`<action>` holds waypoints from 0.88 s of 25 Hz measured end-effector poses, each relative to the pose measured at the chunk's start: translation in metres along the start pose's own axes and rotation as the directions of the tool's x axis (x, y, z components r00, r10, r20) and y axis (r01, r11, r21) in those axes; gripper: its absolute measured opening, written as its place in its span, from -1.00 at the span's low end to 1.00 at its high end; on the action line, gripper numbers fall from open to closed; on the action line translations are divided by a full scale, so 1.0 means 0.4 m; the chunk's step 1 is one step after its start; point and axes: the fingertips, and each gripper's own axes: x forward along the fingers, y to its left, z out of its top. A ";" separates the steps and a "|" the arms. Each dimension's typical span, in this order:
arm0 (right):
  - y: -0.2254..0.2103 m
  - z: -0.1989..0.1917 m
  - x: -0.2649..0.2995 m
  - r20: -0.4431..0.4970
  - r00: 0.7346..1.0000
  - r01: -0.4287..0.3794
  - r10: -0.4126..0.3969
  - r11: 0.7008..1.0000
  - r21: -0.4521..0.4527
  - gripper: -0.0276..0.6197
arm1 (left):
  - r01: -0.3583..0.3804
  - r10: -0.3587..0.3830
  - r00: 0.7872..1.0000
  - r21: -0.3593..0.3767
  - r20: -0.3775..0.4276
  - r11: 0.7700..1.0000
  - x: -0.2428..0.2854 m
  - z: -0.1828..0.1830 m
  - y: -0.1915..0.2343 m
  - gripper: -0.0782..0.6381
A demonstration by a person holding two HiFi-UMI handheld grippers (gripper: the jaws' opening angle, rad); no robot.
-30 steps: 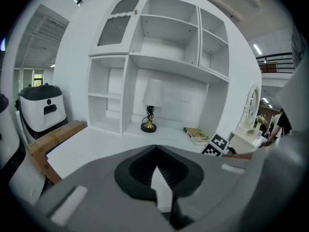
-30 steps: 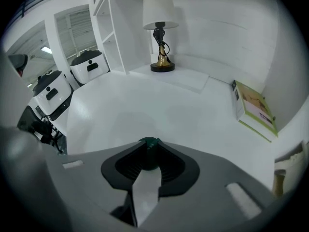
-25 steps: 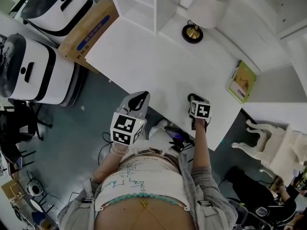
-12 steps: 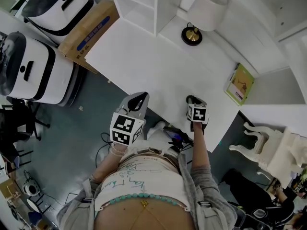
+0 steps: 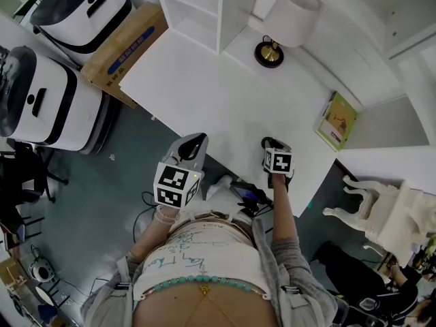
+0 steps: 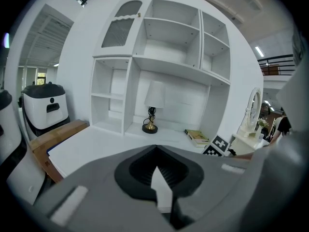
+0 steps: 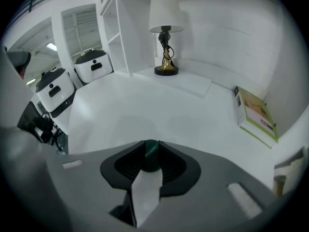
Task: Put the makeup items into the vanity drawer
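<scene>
My right gripper [image 7: 150,148] is shut on a small dark green makeup tube [image 7: 150,157] with pale print on it, its end poking up between the black pads. In the head view that gripper [image 5: 267,144] hangs over the front edge of the white vanity top [image 5: 204,87], pointing steeply down. To its left, my left gripper [image 5: 196,140] hovers at the same front edge. In its own view its jaws [image 6: 155,149] meet at the tips with nothing between them. No drawer shows clearly in any view.
At the back of the top stand a white-shaded lamp [image 5: 283,19], a white shelf unit [image 5: 204,5] and a green book [image 5: 336,121]. On the floor at the left are two white machines [image 5: 41,101] and a cardboard box [image 5: 126,46]. A white chair [image 5: 381,210] stands at the right.
</scene>
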 end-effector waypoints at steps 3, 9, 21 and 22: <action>0.001 -0.008 0.007 -0.013 1.000 -0.012 0.013 0.998 0.068 -0.57 | -0.005 0.005 1.000 -0.003 -0.004 1.000 0.002 -0.004 0.004 -0.78; -0.009 -0.026 0.024 -0.026 0.999 0.030 -0.028 0.999 0.045 -0.55 | -0.010 0.010 1.000 -0.006 -0.006 1.000 0.003 -0.007 0.011 -0.78; -0.004 -0.023 0.023 -0.019 1.000 0.023 -0.024 0.999 -0.039 -0.83 | -0.004 0.004 1.000 -0.006 -0.011 1.000 -0.002 -0.013 0.010 -0.78; -0.004 -0.022 0.022 -0.017 1.000 0.015 -0.016 0.999 -0.031 -0.83 | -0.005 0.005 1.000 -0.006 -0.010 1.000 -0.005 -0.014 0.010 -0.78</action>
